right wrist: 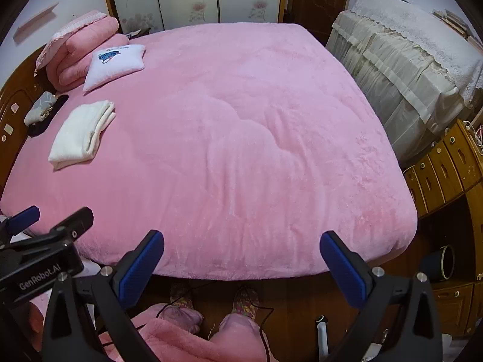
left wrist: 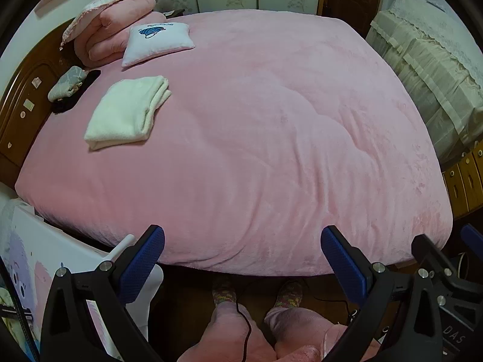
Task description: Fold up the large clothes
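A folded cream-white garment (left wrist: 128, 111) lies on the left part of a pink-covered bed (left wrist: 256, 135); it also shows in the right wrist view (right wrist: 81, 134). My left gripper (left wrist: 243, 259) is open and empty, held above the floor just off the bed's near edge. My right gripper (right wrist: 241, 264) is open and empty too, beside the left one, also off the near edge. The bed (right wrist: 241, 135) is smooth in its middle.
A white printed pillow (left wrist: 158, 42) and a folded pink quilt (left wrist: 114, 30) sit by the wooden headboard (left wrist: 21, 96). A grey item (left wrist: 65, 83) lies near it. A cloth-covered cabinet (right wrist: 401, 69) and wooden drawers (right wrist: 443, 169) stand right. The person's feet (left wrist: 256, 295) are below.
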Motion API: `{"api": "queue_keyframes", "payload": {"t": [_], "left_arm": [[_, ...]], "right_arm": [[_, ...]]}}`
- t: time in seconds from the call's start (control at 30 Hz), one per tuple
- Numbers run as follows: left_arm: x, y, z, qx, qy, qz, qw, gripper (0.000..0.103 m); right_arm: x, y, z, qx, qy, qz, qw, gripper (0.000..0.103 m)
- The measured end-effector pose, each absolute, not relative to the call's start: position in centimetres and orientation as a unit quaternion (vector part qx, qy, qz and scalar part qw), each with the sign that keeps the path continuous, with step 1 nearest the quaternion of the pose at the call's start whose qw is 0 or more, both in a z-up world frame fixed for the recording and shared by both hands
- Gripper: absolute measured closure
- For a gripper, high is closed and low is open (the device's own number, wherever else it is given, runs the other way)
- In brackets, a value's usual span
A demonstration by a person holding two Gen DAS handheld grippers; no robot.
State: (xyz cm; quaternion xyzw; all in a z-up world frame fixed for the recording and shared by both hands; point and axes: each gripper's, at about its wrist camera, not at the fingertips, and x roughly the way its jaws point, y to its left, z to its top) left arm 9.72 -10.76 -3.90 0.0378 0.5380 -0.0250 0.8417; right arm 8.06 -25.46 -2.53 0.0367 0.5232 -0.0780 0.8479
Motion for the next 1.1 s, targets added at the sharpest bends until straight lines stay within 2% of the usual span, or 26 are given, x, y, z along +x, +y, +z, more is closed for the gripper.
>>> {"api": "queue_keyframes", "payload": {"t": [1.1], "left_arm": [[9.1,-12.2,-3.5,0.049,0.531,-0.026,0.846,0.001]], "right_arm": [[8.4,-26.1,-3.2,0.048,0.541,-0.084,0.835,0.000]]}}
